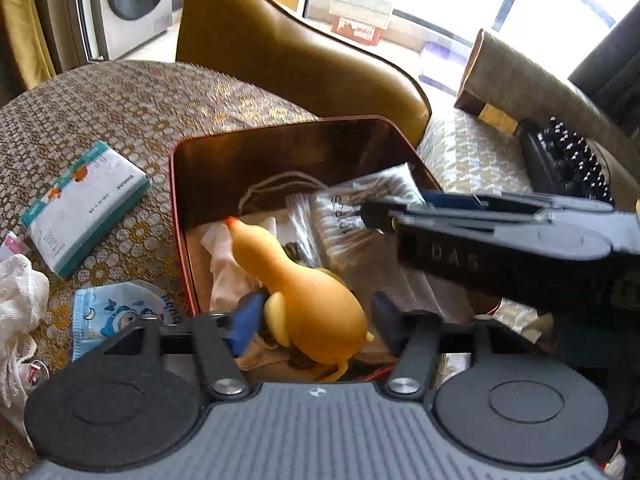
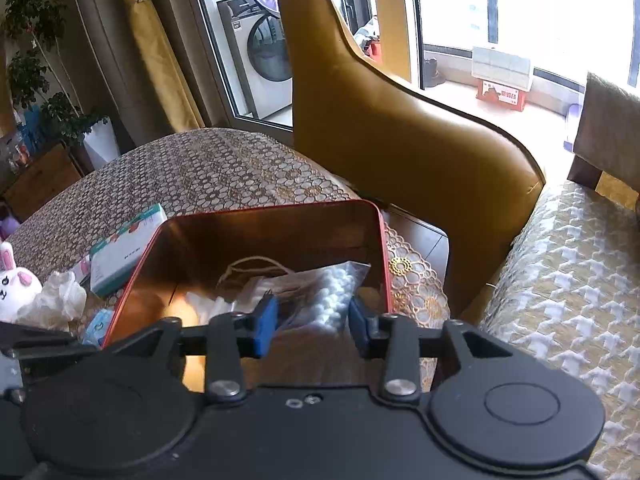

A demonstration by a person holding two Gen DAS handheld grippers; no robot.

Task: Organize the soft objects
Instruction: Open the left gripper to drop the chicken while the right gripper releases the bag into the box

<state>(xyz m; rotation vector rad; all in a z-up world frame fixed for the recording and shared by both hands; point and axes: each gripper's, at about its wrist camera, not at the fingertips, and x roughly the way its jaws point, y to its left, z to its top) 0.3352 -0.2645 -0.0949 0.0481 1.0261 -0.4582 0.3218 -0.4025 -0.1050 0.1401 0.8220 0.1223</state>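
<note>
Rubber chicken [image 1: 308,292], yellow with a red beak tip, lies inside the red tin box [image 1: 180,216], head toward the far wall, body toward the near edge. It sits between the two fingers of the left gripper [image 1: 314,320]: the blue left pad is just beside its wing, and the dark right pad stands off from its body with a visible gap. The jaws are parted and do not press on the toy.

Under and around the chicken lie crumpled pale tissue, a loop of string and a clear bag of cotton swabs [image 1: 360,212]. The right gripper [image 2: 314,320] reaches in from the right side; its jaws are also parted, with the swab bag [image 2: 336,292] lying between and beyond the pads. Whether either pad touches the bag cannot be told.

The box rests on a table with a gold-patterned lace cloth [image 1: 132,100]. Left of the box lie a tissue pack [image 1: 86,204], a child's face mask [image 1: 116,312] and white lace fabric [image 1: 16,304]. A plush rabbit [image 2: 14,284] sits at the far left. A mustard chair [image 1: 288,48] stands behind the box.
</note>
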